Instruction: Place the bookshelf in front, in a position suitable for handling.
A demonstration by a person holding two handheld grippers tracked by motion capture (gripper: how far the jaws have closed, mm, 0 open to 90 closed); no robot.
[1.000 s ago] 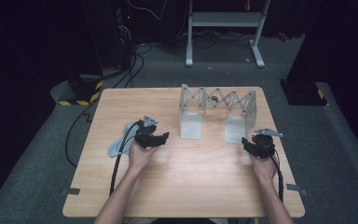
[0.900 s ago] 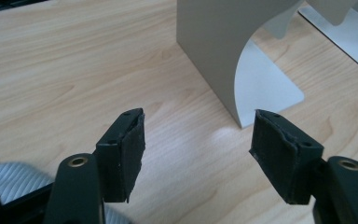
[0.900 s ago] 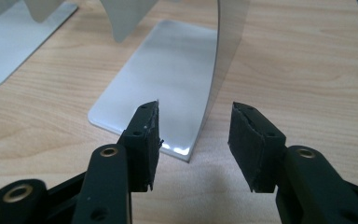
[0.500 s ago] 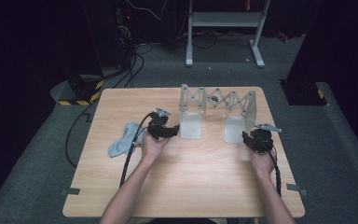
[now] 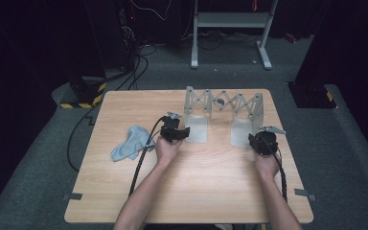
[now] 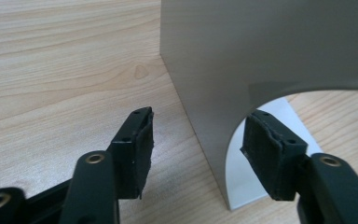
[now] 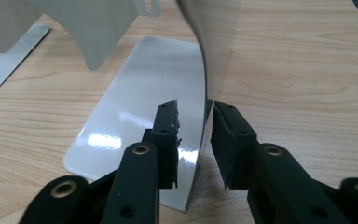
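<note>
Grey sheet-metal expanding rack [image 5: 223, 112] on wooden worktop [image 5: 124, 191]: left gripper [image 6: 196, 144] spread astride one panel; right gripper [image 7: 193, 135] nearly pinching another.

left claw [image 5: 182, 133] at rack [image 5: 223, 103] | right claw [image 5: 258, 139] apparently touching it | cloth [image 5: 130, 143] left
</note>
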